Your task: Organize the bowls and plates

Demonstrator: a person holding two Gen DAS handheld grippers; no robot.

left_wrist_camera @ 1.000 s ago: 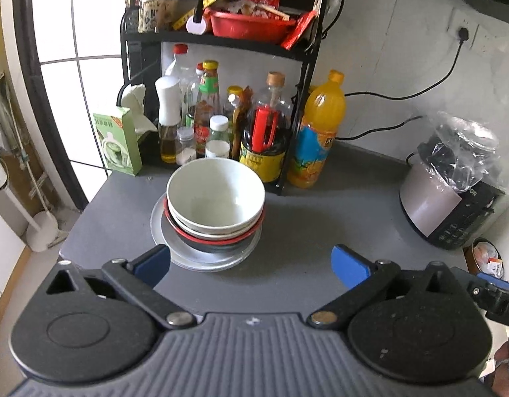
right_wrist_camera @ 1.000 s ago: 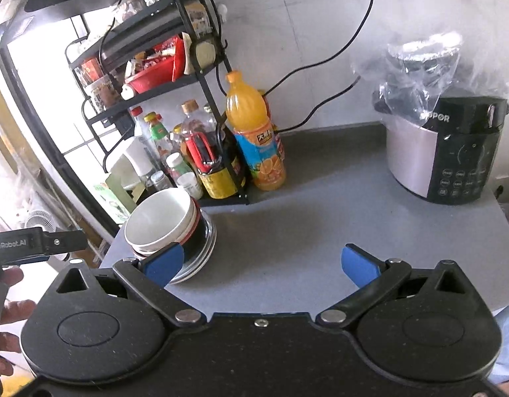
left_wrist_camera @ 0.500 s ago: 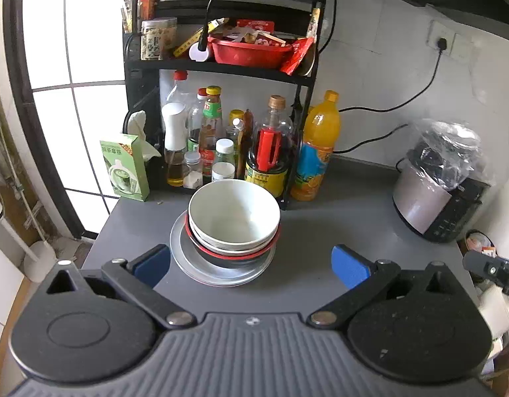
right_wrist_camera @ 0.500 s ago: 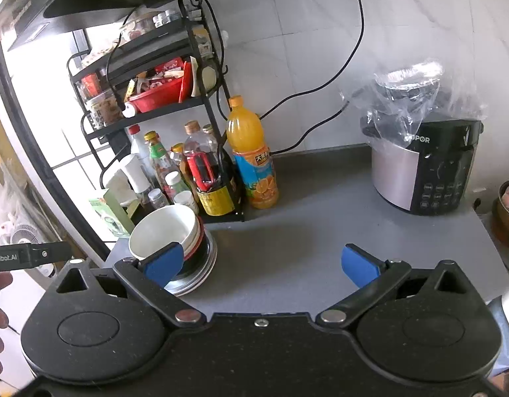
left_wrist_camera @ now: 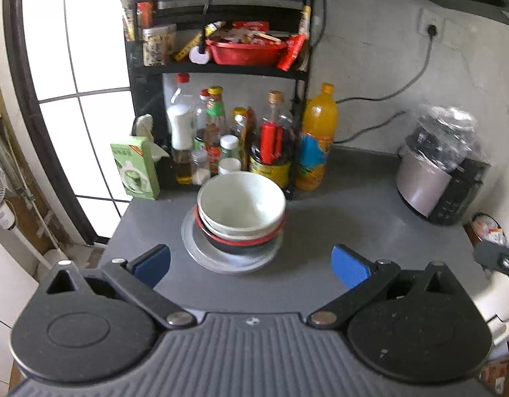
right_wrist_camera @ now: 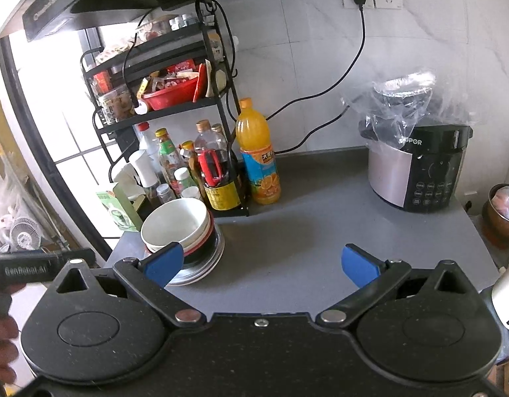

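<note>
Stacked bowls (left_wrist_camera: 241,210) on plate (left_wrist_camera: 201,251), surface's (left_wrist_camera: 337,218) far left; both grippers (left_wrist_camera: 251,261) (right_wrist_camera: 261,261), jaws released, empty. Risk: nudging the stack topples it into bottles (left_wrist_camera: 214,132) behind.

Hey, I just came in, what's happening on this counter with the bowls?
Nobody is handling anything right now. The white bowl sits on top of a nested stack of bowls, which rests on a gray plate on the gray counter, in front of the condiment rack. The left tool hangs open and empty, short of the stack. The right tool is open and empty too, with the stack off to its left.
</note>
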